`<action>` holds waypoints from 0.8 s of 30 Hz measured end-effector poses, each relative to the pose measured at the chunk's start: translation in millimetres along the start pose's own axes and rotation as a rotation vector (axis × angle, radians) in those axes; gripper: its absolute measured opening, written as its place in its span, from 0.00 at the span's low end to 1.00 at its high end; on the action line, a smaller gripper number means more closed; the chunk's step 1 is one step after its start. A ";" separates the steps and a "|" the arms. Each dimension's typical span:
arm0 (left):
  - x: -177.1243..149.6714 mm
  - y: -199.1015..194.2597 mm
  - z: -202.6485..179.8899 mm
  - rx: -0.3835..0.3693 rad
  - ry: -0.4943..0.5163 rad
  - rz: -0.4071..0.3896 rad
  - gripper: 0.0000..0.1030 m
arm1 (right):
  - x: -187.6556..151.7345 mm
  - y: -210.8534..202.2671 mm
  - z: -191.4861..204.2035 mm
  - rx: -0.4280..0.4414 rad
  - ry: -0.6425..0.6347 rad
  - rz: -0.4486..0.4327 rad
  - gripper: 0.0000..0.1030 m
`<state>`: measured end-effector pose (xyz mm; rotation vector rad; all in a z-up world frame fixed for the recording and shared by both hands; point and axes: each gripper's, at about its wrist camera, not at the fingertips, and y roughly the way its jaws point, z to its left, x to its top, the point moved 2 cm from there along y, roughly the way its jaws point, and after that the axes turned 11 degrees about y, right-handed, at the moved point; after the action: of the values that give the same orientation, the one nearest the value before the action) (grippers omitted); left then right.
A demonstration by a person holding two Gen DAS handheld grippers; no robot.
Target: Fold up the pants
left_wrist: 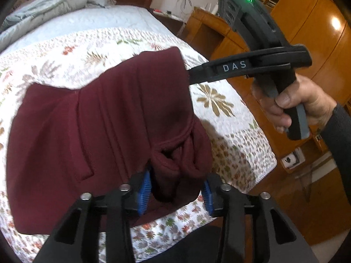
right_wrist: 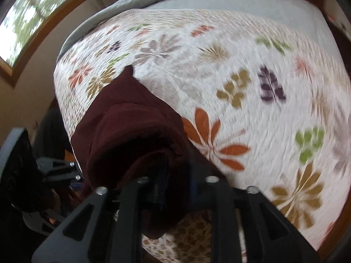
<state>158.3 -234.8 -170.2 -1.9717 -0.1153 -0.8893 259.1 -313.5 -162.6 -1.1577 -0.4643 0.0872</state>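
Maroon pants lie on a floral bedspread beside wooden cabinets.

— Where do we have the pants?

— On the quilt, near the bed's front edge. One bunched end sits between the fingers of our left gripper; our right gripper reaches in at the far right corner of the cloth, with the hand behind it, off the side of the bed.

— And what lies beyond?

— A crumpled blanket at the head of the bed, cabinets to the right past the bed. From our right wrist view, the cloth is gathered between the fingers, the quilt spreading out to the right, a window up left.
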 end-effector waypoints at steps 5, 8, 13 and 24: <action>-6.6 -8.9 6.4 -0.143 -0.024 -0.042 0.68 | -45.5 3.0 -55.7 0.160 0.405 -0.019 0.61; -11.1 -24.5 15.0 -0.197 -0.048 -0.052 0.75 | -84.0 -9.5 -78.1 0.360 0.614 -0.124 0.76; -22.6 -64.9 49.3 -0.243 -0.138 -0.101 0.81 | -123.8 -6.2 -80.0 0.594 0.771 -0.237 0.92; -52.8 -101.2 176.5 -0.214 -0.477 -0.184 0.82 | -83.7 38.8 -8.1 0.495 0.615 -0.094 0.34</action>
<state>172.8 -25.5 -183.0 -2.3745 -0.4996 -0.5432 193.3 -329.9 -225.8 -0.6244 0.0564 -0.2230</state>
